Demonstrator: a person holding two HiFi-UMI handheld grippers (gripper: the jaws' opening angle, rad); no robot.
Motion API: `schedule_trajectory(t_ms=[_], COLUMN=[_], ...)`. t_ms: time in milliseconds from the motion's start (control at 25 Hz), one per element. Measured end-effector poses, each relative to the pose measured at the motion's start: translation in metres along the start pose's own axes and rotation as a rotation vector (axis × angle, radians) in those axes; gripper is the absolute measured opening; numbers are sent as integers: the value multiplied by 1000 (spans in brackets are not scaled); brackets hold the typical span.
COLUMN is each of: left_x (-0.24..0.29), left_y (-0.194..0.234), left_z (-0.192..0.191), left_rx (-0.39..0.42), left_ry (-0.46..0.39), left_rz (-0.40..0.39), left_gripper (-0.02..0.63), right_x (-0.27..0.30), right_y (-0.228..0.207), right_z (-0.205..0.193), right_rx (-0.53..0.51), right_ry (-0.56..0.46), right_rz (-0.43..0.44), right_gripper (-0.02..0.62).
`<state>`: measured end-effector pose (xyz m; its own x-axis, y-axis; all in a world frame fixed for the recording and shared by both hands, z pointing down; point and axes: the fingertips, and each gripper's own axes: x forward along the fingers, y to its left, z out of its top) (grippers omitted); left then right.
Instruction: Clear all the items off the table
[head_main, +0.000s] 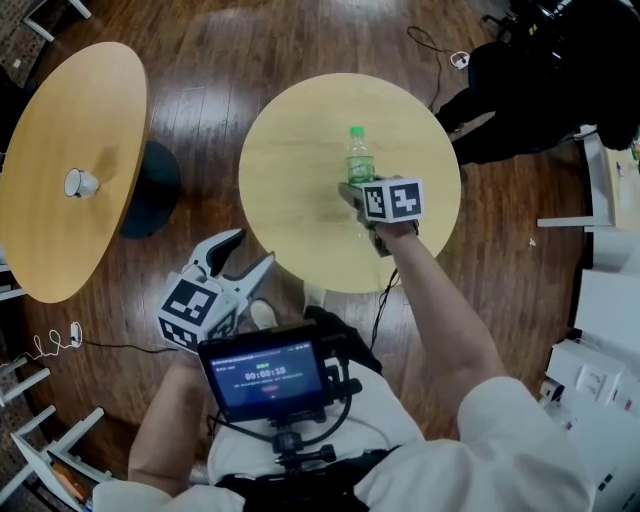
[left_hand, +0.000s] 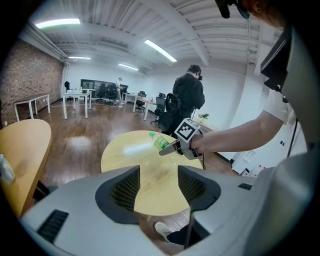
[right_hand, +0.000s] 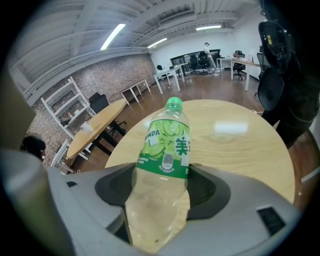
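Observation:
A clear plastic bottle (head_main: 360, 160) with a green cap and green label is held over the round wooden table (head_main: 300, 200). My right gripper (head_main: 358, 190) is shut on the bottle's lower body. In the right gripper view the bottle (right_hand: 167, 150) fills the gap between the jaws of the right gripper (right_hand: 162, 190), with both pads against it. From the left gripper view the bottle (left_hand: 160, 142) leans, cap to the left. My left gripper (head_main: 250, 250) hangs open and holds nothing, off the table's near left edge. Only the tabletop (left_hand: 150, 170) shows between the jaws of the left gripper (left_hand: 159, 187).
A second wooden table (head_main: 60, 170) at the left carries a white cup (head_main: 80, 183). A person in dark clothes (head_main: 540, 90) stands beyond the round table at the upper right. White furniture (head_main: 600, 330) lines the right side. A cable (head_main: 60, 340) lies on the wooden floor.

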<state>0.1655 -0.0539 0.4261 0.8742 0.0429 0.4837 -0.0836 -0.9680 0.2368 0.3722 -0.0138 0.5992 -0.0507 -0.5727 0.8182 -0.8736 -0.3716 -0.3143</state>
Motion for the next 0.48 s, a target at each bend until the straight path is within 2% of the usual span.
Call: schedule_trajectory(t_ms=[160, 480], left_x=[-6, -34], left_y=[3, 10], left_z=[2, 2], left_rx=[-13, -46], left_ry=[-5, -28], left_rz=[31, 148], left_gripper=[242, 242], right_x=[-30, -74], right_y=[8, 42], right_z=[19, 62], right_rx=[-33, -156], right_ry=[-88, -233], right_rz=[39, 119], right_gripper=[316, 316])
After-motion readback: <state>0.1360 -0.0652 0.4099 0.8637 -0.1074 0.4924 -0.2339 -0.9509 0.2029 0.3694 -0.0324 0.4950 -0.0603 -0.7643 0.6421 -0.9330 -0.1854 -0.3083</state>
